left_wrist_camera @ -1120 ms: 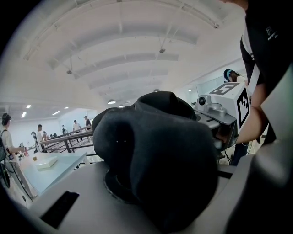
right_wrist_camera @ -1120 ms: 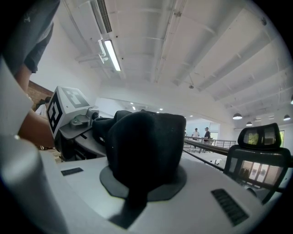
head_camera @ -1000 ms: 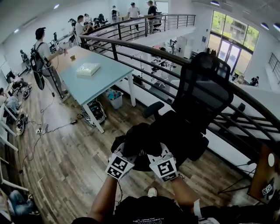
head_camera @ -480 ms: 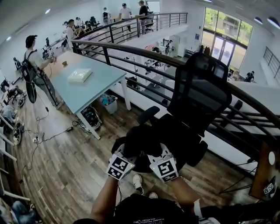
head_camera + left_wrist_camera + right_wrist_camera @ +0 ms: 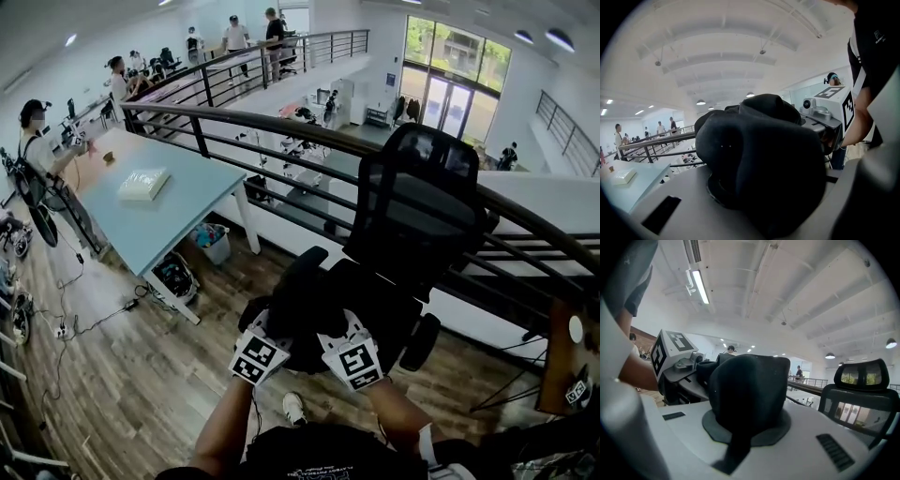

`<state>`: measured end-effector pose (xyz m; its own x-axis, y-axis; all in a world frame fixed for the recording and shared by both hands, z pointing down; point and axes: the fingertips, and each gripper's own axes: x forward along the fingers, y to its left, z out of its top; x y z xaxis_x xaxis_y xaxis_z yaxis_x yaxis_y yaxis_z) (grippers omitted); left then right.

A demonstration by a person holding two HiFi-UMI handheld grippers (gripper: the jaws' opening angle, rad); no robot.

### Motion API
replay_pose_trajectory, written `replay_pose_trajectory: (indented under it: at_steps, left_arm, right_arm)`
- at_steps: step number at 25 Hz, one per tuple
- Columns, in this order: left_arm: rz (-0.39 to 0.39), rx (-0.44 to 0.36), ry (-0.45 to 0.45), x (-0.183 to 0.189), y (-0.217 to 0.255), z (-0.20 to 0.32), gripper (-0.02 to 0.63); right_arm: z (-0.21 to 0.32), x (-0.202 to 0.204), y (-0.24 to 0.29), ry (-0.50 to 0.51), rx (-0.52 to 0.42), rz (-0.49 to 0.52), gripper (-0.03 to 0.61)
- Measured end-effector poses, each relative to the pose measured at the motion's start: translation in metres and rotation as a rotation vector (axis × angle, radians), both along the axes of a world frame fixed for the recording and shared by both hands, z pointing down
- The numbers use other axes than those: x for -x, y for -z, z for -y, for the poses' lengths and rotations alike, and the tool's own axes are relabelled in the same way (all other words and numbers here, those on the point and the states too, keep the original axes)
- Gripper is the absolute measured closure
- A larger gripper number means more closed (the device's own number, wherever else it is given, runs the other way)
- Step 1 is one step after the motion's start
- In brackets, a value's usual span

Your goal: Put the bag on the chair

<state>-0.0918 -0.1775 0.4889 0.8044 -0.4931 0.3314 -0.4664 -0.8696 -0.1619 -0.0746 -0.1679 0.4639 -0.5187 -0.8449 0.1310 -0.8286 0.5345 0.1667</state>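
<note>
A black soft bag (image 5: 302, 307) hangs in front of me, held from both sides. My left gripper (image 5: 274, 323) is shut on the bag's left part, and black fabric (image 5: 759, 173) fills its jaws. My right gripper (image 5: 334, 323) is shut on the bag's right part, where a bunched fold (image 5: 746, 397) sits between its jaws. A black mesh office chair (image 5: 417, 211) stands just beyond the bag, with its seat (image 5: 380, 300) behind and below it. The chair's headrest (image 5: 861, 376) shows at the right of the right gripper view.
A black metal railing (image 5: 281, 141) runs behind the chair, over a lower floor. A light blue table (image 5: 159, 202) with a white packet (image 5: 142, 183) stands at the left, with a bin (image 5: 214, 246) under it. People stand beyond the table. A brown board (image 5: 567, 366) leans at the right.
Both grippers and the bag have come closer to the chair, which now stands more central in the head view. The table has slid to the left. Both grips are unchanged.
</note>
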Motion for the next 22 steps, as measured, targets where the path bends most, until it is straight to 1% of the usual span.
replay_pose_trajectory:
  at_steps: [4, 8, 14, 17, 22]
  left_arm:
    - [0.01, -0.004, -0.06, -0.008, 0.003, 0.025, 0.557]
    - [0.002, -0.001, -0.09, -0.004, 0.002, 0.048, 0.557]
    - [0.038, -0.002, -0.161, -0.006, -0.008, 0.077, 0.557]
    - [0.034, -0.003, -0.181, -0.004, -0.01, 0.091, 0.557]
    - [0.03, -0.009, -0.226, -0.018, -0.009, 0.107, 0.557]
  right_arm:
    - [0.025, -0.007, 0.003, -0.056, 0.003, 0.006, 0.543]
    - [0.047, -0.003, 0.002, -0.089, 0.003, 0.002, 0.543]
    - [0.077, -0.008, -0.013, -0.157, 0.026, 0.005, 0.543]
    - [0.09, -0.008, -0.017, -0.19, 0.025, 0.007, 0.543]
    - [0.104, -0.017, -0.012, -0.236, 0.025, 0.025, 0.543]
